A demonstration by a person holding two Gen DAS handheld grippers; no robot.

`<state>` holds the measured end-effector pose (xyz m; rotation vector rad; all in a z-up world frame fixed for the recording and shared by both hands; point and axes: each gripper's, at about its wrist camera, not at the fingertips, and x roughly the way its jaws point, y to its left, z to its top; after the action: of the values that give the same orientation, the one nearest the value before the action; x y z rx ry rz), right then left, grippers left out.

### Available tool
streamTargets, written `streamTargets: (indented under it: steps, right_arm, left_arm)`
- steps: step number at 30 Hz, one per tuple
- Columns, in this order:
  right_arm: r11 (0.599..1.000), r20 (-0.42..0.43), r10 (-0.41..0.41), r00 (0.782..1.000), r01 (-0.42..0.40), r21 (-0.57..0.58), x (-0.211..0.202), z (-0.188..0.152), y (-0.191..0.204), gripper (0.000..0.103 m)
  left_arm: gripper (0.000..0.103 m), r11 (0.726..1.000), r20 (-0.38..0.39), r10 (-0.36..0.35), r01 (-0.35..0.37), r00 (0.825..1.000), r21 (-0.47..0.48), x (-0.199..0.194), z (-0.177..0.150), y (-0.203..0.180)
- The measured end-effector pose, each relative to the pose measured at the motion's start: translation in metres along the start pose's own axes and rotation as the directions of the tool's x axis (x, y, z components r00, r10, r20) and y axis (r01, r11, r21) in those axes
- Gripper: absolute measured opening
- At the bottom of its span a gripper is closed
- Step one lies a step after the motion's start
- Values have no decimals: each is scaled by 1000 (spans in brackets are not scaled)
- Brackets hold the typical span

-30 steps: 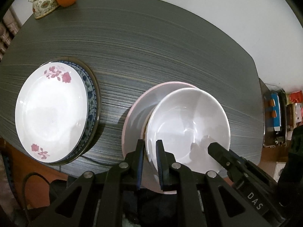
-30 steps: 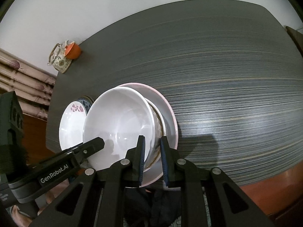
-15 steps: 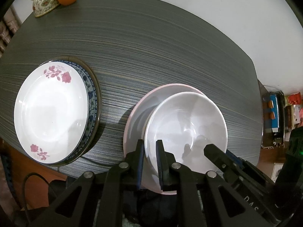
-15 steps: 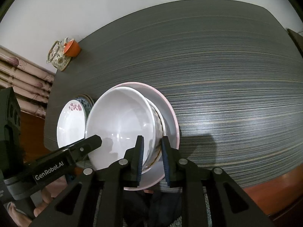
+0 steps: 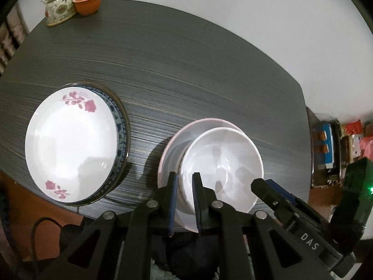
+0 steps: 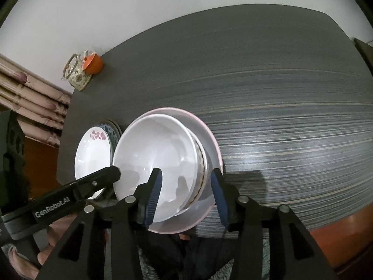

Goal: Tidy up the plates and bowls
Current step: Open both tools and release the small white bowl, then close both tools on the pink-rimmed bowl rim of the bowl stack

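Now that our right tool (image 6: 186,186) has just spread its jaws off the white bowl (image 5: 221,165), which sits between them untouched, our left tool (image 5: 184,196) alone pinches that bowl's rim. The bowl sits nested on the pink plate (image 5: 177,140) by the tabletop's (image 5: 186,70) near edge, seemingly ready to be moved single-handed.

Dark wood-grain counter (image 5: 186,70) with rounded corners fills view. Plain white wall (image 5: 233,7) behind, 12 o'clock. Floral teapot (image 5: 59,8) and orange cup (image 5: 88,1) at counter's 10 o'clock corner. Pinkish pleated curtain (image 6: 30,102) at 9 o'clock. Cluttered shelf (image 5: 331,149) at 3 o'clock. Dim light.
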<state>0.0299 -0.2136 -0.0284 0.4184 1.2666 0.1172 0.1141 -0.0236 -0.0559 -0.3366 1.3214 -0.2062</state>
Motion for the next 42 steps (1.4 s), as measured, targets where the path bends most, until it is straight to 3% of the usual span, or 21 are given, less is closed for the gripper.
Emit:
streamTargets:
  steps: [4,14,25,30,42]
  right_arm:
    - [1000,19,13,1000,-13,8,-10,1,-1,42]
    - [999,35,-11,999,10,38,-33,-3,-19,42]
    - [996,-36,-39,999,42,78,-7,-6,-32,38]
    - [995,-57,-38,998,43,86,3,-6,-34,30]
    - [996,-87,-49,995,55,71,16,-7,-32,23]
  left_arm:
    - [13,999,18,2,-2,1000,-34,-11,2,13]
    - [14,995,-27,-13,10,1000,-104,-7,-1,36]
    - [14,992,-81,-25,14,996,-128,18,0,38]
    - [14,991,-83,-25,14,996,-136,25,0,39]
    - [14,990,-113,-18,1,993,-144,43,1,37]
